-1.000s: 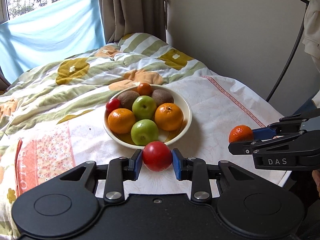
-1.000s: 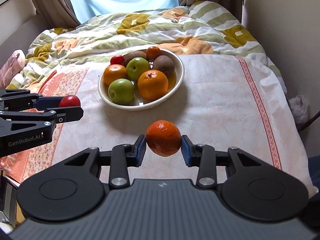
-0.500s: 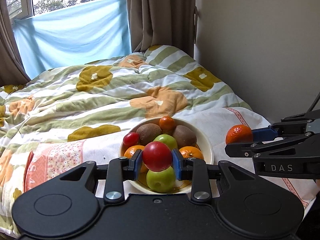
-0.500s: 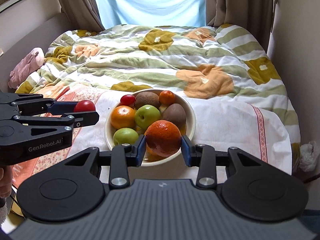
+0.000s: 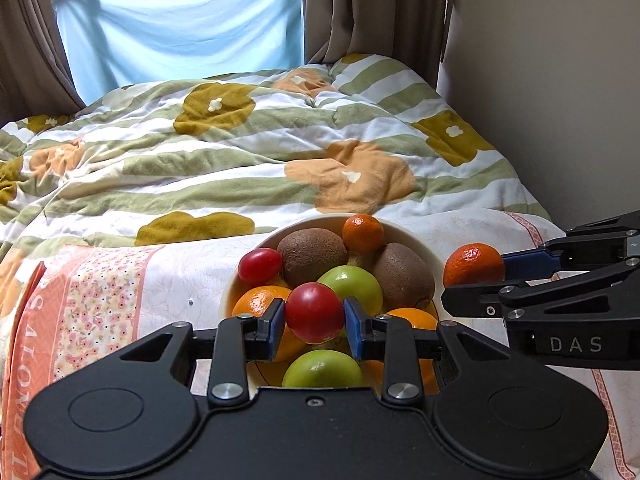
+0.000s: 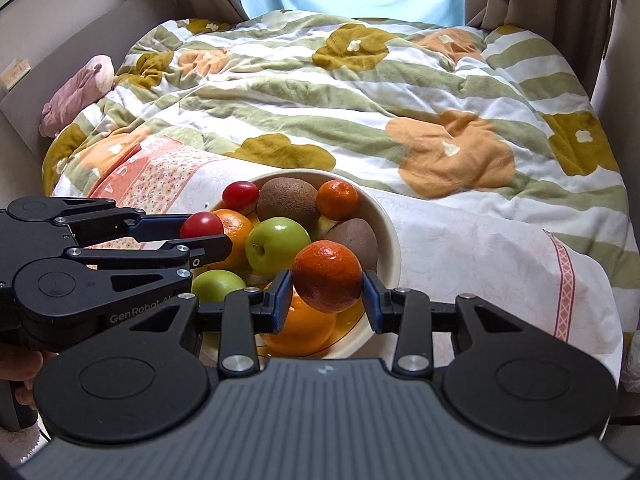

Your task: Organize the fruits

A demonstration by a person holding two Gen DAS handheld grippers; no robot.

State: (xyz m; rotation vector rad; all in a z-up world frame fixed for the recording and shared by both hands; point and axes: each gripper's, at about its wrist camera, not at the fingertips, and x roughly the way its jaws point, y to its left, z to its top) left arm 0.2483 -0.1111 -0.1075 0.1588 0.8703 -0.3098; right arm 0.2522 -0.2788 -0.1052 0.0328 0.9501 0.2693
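Observation:
A cream bowl (image 6: pixel 390 236) on the bed holds green apples (image 6: pixel 277 245), oranges, two kiwis (image 6: pixel 287 199), a small mandarin (image 6: pixel 337 199) and a small red fruit (image 6: pixel 240 195). My left gripper (image 5: pixel 314 314) is shut on a red tomato-like fruit (image 5: pixel 314 312), held over the bowl's (image 5: pixel 424 246) near left side; it also shows in the right wrist view (image 6: pixel 201 226). My right gripper (image 6: pixel 327 283) is shut on an orange mandarin (image 6: pixel 327 277), held over the bowl's near right part; it also shows in the left wrist view (image 5: pixel 473 265).
The bowl sits on a white and pink floral cloth (image 6: pixel 472 248) over a green, white and orange quilt (image 6: pixel 360 92). A pink plush toy (image 6: pixel 78 92) lies at the far left. A wall (image 5: pixel 560 80) runs along the bed's right side, curtains behind.
Both grippers have moved forward and up with their fruits, from in front of the bowl to over it. Both stay shut.

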